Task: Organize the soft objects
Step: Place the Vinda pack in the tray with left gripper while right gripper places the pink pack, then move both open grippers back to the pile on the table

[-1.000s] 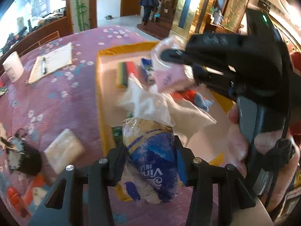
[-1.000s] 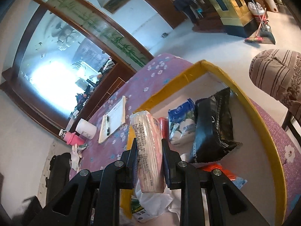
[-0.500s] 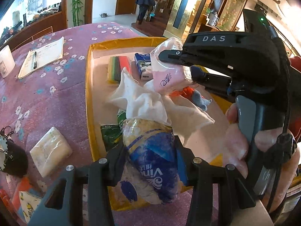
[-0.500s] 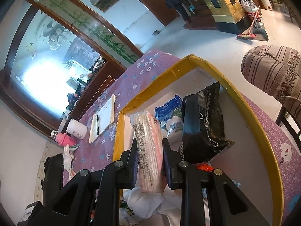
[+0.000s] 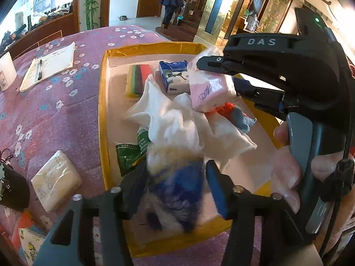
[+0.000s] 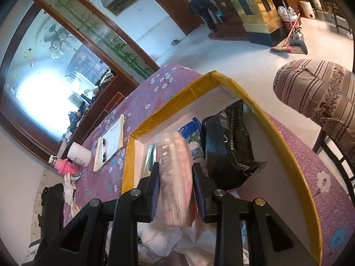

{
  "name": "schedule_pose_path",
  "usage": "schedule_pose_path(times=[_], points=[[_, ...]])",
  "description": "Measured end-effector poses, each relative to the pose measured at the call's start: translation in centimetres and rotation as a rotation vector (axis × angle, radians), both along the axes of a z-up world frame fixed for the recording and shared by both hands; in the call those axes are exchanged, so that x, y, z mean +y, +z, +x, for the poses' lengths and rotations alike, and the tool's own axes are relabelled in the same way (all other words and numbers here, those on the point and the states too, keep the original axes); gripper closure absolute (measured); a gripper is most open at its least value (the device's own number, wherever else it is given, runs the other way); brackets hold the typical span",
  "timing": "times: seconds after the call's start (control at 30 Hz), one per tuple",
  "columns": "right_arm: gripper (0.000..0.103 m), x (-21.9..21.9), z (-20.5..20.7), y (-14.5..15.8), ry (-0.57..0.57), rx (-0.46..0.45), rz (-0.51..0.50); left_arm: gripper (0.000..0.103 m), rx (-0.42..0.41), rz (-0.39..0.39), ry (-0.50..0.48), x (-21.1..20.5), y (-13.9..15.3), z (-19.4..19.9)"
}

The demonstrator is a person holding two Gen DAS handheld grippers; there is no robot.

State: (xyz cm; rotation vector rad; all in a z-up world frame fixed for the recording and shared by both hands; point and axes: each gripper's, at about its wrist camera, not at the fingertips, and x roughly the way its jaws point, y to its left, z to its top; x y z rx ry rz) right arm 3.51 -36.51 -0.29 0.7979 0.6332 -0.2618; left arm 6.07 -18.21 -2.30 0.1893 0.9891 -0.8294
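A purple flowered tablecloth [image 5: 66, 110] carries a yellow-rimmed box [image 5: 102, 102], notepad [image 5: 51, 64] and tissue pack [image 5: 55, 180].

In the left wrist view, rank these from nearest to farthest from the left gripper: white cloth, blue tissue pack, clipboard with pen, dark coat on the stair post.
1. white cloth, just past the left gripper, mid-box.
2. blue tissue pack, deeper in the box, by its far wall.
3. clipboard with pen, outside the box, far left on the tablecloth.
4. dark coat, across the room.
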Motion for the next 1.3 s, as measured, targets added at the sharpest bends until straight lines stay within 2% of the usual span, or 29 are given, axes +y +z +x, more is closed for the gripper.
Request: schedule_pose_path(times=[0.03,0.07,0.23,0.4,0.47,0.53,0.8,0.87,1.07,1.3], points=[[0.057,-0.1,-0.2,0.1,-0.006,-0.008,-0.001,0.045,0.004,-0.004,-0.001,0.1,0.0,0.1],[0.055,-0.2,-0.4,0.2,-0.014,-0.014,-0.002,0.045,0.005,-0.007,0.0,0.1,0.1,0.1],[0.054,-0.4,-1.4,1.4,-0.08,-0.033,-0.049,0.044,-0.001,-0.021,0.012,0.6,1.0,0.0],[0.054,-0.8,-3.2,2.8,-0.149,-0.111,-0.073,0.043,-0.016,-0.027,0.026,1.4,2.4,-0.3],[0.054,-0.7,-3.3,3.1,-0.138,-0.132,-0.065,0.043,-0.017,-0.026,0.032,1.8,2.9,-0.4],[0.054,-0.3,-3.1,3.4,-0.106,-0.154,-0.056,0.043,-0.021,-0.023,0.035,2.2,3.4,-0.6],[0.054,3.6,-1.2,4.5,0.063,-0.183,-0.125,0.042,-0.047,-0.026,0.079,6.8,5.3,-2.0],[0.054,4.4,-0.8,4.5,0.093,-0.178,-0.139,0.038,-0.044,-0.043,0.095,8.5,5.6,-2.3],[0.054,7.9,0.5,4.5,0.21,-0.181,-0.193,0.037,-0.04,-0.082,0.171,14.0,5.7,-2.7],[0.054,12.8,2.0,3.9,0.391,-0.165,-0.247,0.037,-0.024,-0.088,0.276,20.0,4.9,-2.2]])
